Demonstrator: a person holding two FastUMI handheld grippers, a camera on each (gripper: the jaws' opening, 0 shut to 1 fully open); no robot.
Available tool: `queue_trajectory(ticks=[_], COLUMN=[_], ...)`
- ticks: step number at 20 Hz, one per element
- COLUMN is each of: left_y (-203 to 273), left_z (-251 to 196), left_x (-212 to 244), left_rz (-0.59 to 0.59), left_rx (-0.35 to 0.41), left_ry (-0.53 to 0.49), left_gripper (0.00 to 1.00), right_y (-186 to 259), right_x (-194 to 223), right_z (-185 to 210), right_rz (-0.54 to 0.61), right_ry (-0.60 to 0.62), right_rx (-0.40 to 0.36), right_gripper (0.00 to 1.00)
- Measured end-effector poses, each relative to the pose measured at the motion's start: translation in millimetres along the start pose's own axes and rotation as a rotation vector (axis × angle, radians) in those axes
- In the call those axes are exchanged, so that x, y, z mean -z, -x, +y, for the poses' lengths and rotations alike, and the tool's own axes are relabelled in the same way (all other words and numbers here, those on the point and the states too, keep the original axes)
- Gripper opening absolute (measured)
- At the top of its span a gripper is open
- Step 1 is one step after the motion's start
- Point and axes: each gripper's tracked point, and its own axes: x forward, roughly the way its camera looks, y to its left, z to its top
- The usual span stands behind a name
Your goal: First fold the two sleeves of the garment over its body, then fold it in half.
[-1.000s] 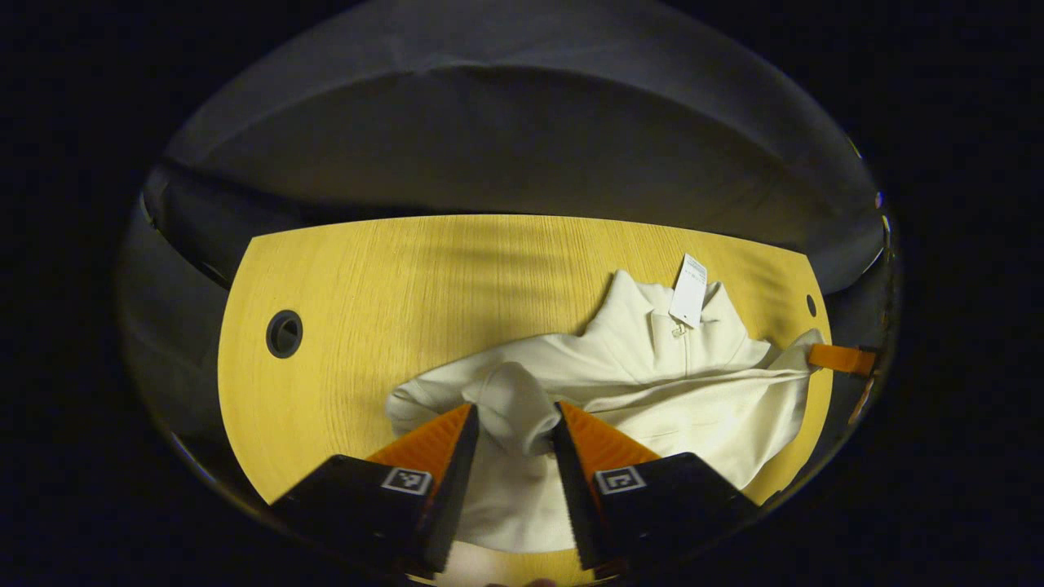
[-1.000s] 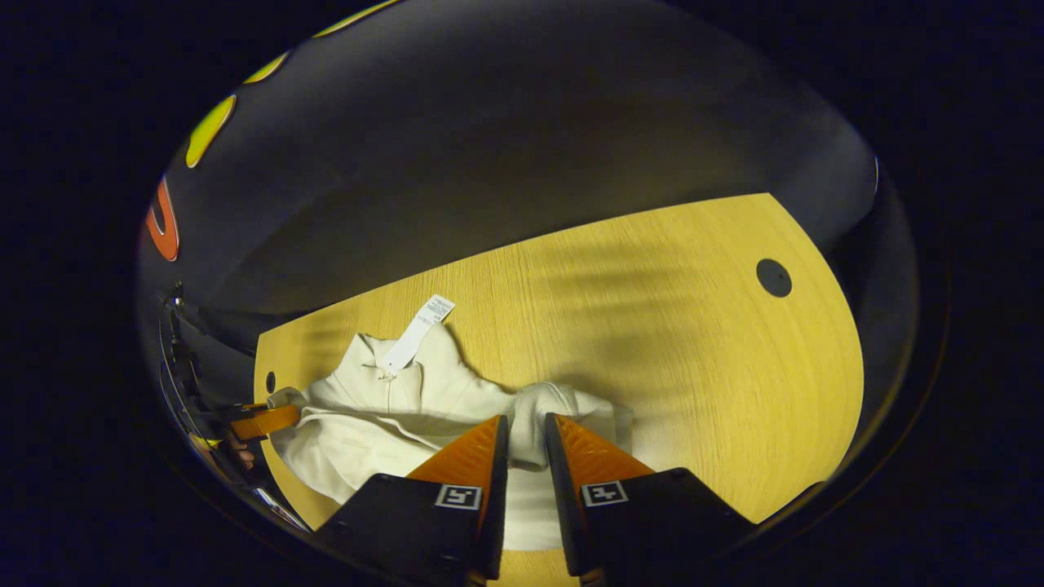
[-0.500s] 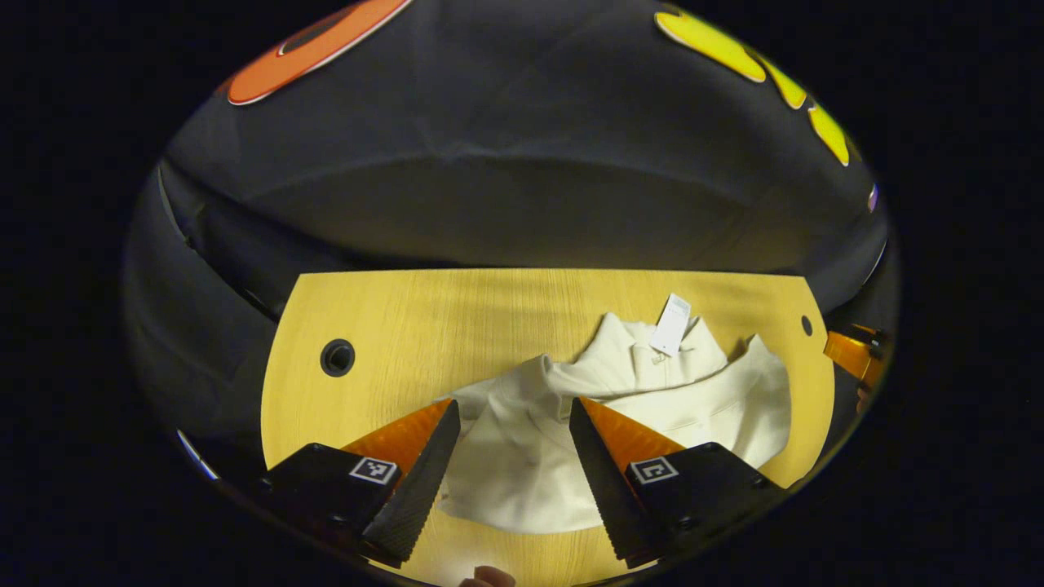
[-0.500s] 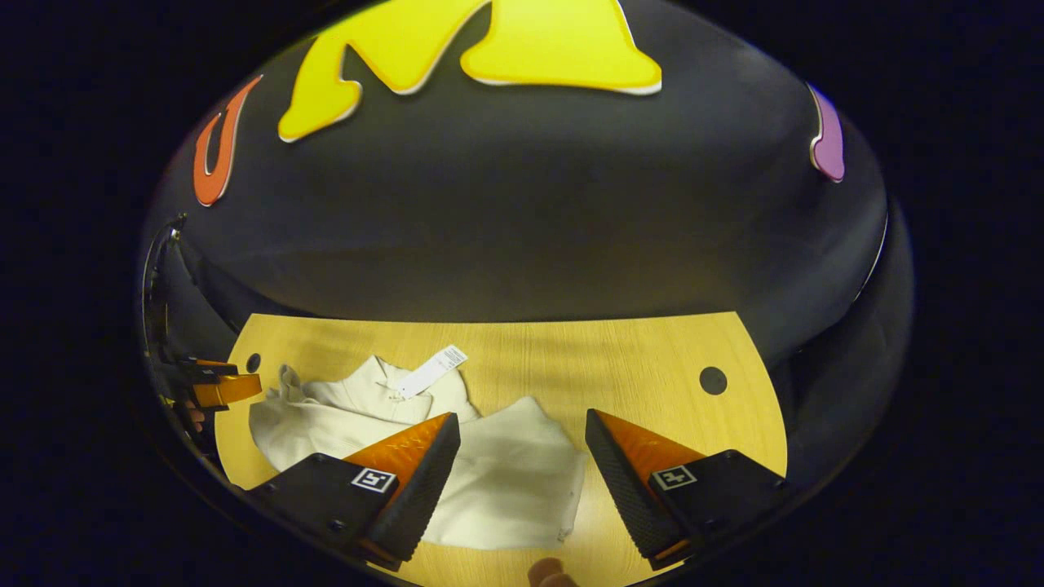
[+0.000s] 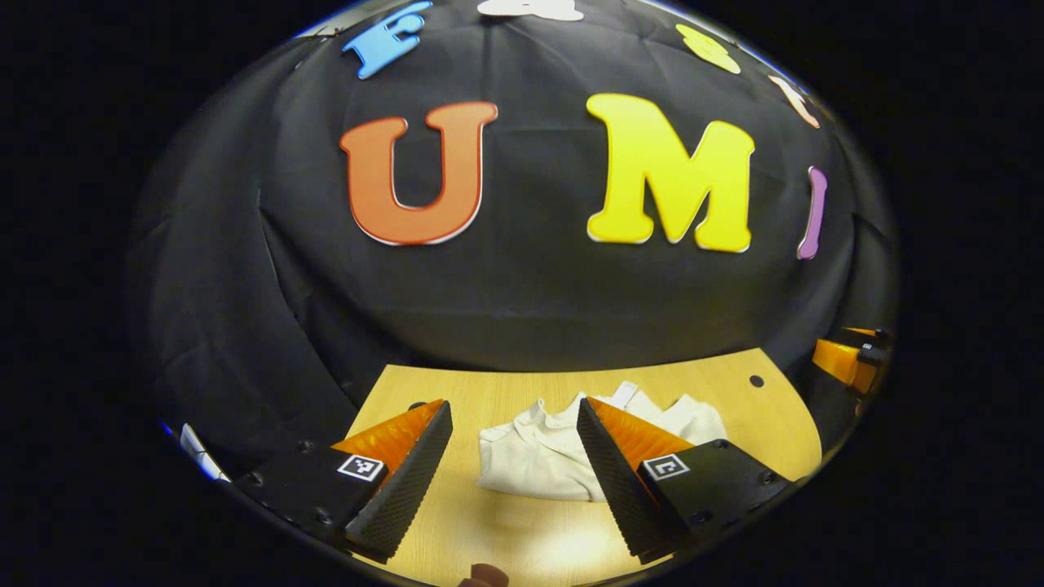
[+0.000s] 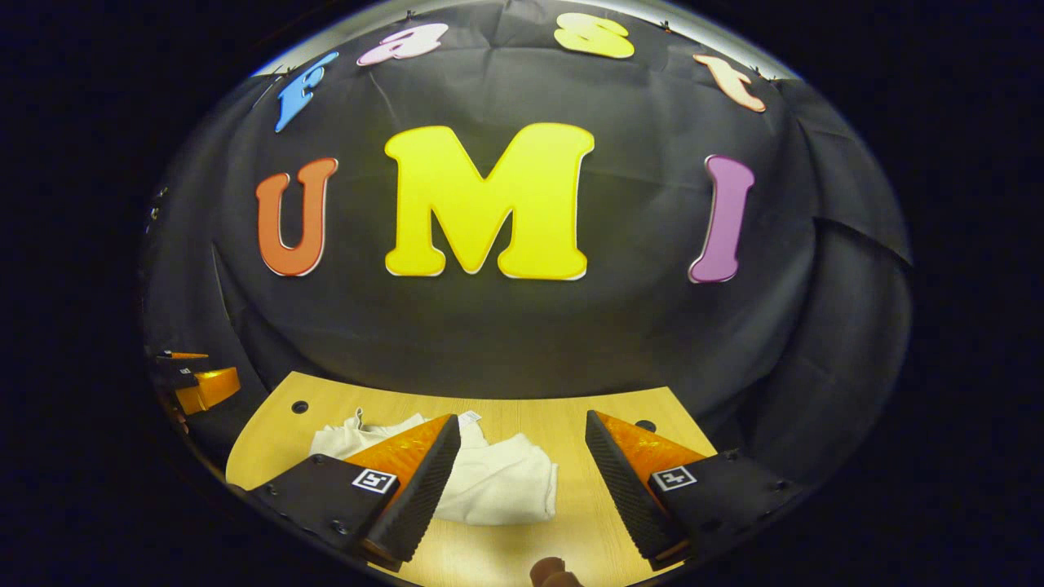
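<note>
The cream-white garment (image 5: 538, 456) lies folded into a compact bundle on the wooden table (image 5: 506, 530), its collar and hang tag toward the far edge. In the left gripper view my left gripper (image 5: 510, 465) stands open above the table's near side, clear of the cloth. The same garment (image 6: 497, 481) appears in the right gripper view, where my right gripper (image 6: 518, 481) is open too, with nothing between its fingers. Each view catches the other gripper far off at its edge: the right one (image 5: 848, 359), the left one (image 6: 200, 383).
The table has a round cable hole near each far corner (image 5: 757, 381) (image 6: 299, 406). The black cloth wall (image 5: 522, 269) rises just behind the table. A fingertip (image 6: 548, 571) shows at the bottom edge.
Both grippers let go of the garment, opened wide, and pulled back and up from the table. The garment now lies folded and smaller in view; far more of the wall shows.
</note>
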Motion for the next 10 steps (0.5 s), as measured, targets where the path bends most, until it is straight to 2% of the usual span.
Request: queue_trajectory(ticks=[5, 8, 9, 10], left_y=[130, 183, 196, 206], left_z=[6, 15, 17, 15], left_x=[-19, -16, -14, -11], left_rz=[-0.213, -0.291, -0.303, -0.308], left_rx=[-0.097, -0.082, -0.077, -0.070], left_ry=[0.018, 0.059, 0.066, 0.069], left_gripper=[0.98, 0.98, 0.90, 0.90], right_y=[121, 172, 185, 196], right_x=[-10, -1, 3, 6], right_z=[4, 12, 12, 15], right_rz=[-0.160, -0.237, -0.250, -0.266], right_ry=[0.029, 0.053, 0.061, 0.067], right_rx=[-0.023, -0.039, -0.039, -0.044], right_gripper=[0.97, 0.96, 0.96, 0.96])
